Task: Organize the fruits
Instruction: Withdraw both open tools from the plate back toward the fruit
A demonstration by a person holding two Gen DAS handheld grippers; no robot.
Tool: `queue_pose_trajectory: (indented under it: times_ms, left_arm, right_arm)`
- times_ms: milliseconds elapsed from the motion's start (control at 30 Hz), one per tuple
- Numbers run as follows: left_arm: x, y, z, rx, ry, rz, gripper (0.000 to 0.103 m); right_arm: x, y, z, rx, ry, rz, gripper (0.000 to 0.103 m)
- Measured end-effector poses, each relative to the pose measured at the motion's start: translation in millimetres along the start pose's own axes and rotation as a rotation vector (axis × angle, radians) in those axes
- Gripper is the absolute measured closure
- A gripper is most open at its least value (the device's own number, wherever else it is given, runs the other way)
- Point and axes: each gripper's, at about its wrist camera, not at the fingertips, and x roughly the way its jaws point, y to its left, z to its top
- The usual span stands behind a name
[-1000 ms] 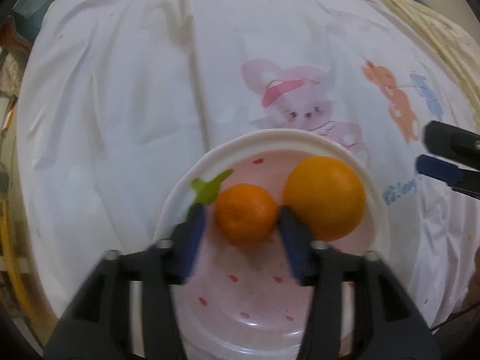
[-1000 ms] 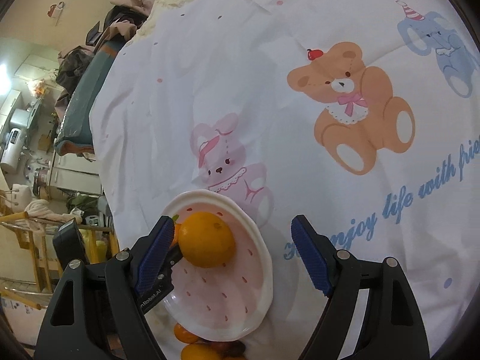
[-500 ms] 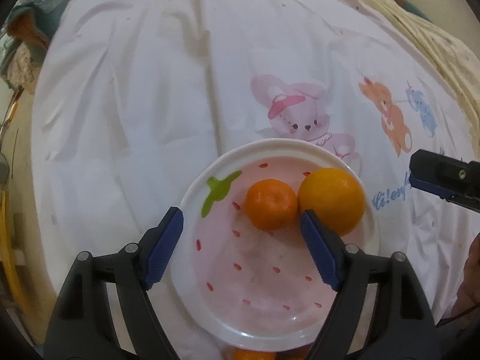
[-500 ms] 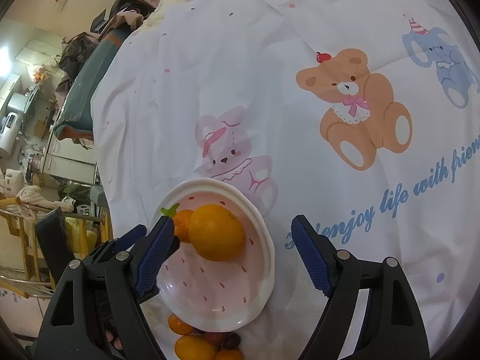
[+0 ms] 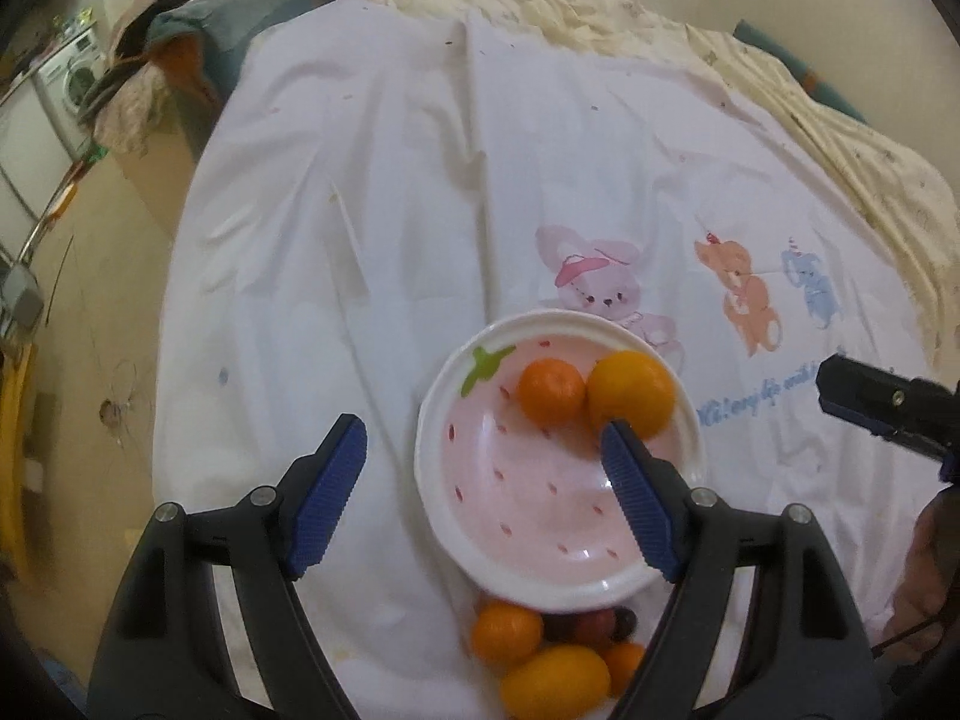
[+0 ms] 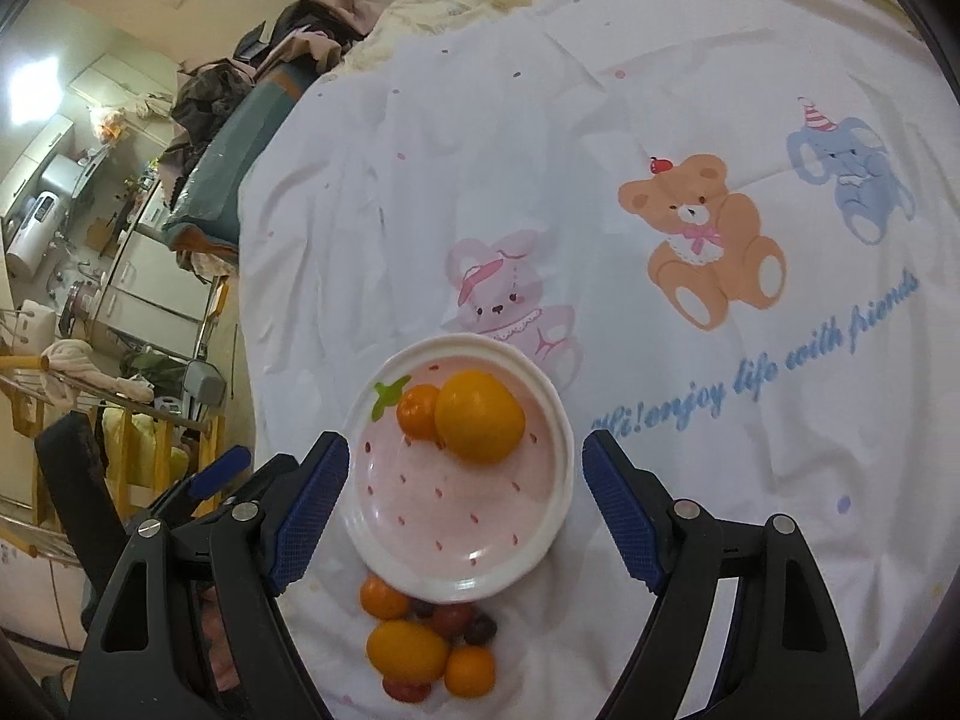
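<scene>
I see my left gripper (image 5: 483, 483) and right gripper (image 6: 465, 504) both spread wide, empty. A tangerine (image 5: 551, 390) and orange (image 5: 630, 394) touch on the strawberry plate (image 5: 456, 516); loose fruits (image 6: 429, 648), perhaps tomatoes too, sit beside it.

A cartoon-printed white sheet (image 6: 600, 180) covers the bed; beige wall (image 6: 150, 12) behind, washing machine (image 5: 69, 75) at left.

My left claw (image 5: 483, 495) and right claw (image 6: 465, 516): black plastic arms, silver screws at the joints, and ribbed blue pads (image 5: 327, 495) on the fingers.
</scene>
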Motion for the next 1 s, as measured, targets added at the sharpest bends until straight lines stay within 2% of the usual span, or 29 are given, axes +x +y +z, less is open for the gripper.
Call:
queue_pose_trajectory:
  times_ms: [333, 567, 800, 933, 1000]
  left_arm:
    - [-38, -6, -44, -0.008, -0.012, -0.04, 0.025]
    - [-44, -6, -74, -0.01, 0.036, -0.054, 0.025]
    - [-50, -2, -93, -0.018, 0.039, -0.05, 0.025]
    - [-42, -1, -99, -0.024, 0.072, -0.04, 0.025]
    - [-36, -2, -102, -0.033, 0.093, -0.034, 0.025]
  right_arm:
    - [-28, 8, -56, -0.015, -0.003, -0.009, 0.02]
    - [-44, 3, -93, 0.049, -0.035, -0.027, 0.02]
    - [-48, 2, -117, 0.024, -0.071, -0.093, 0.02]
    - [-45, 5, -121, 0.025, -0.069, -0.08, 0.02]
    - [-40, 5, -122, 0.021, -0.061, -0.102, 0.02]
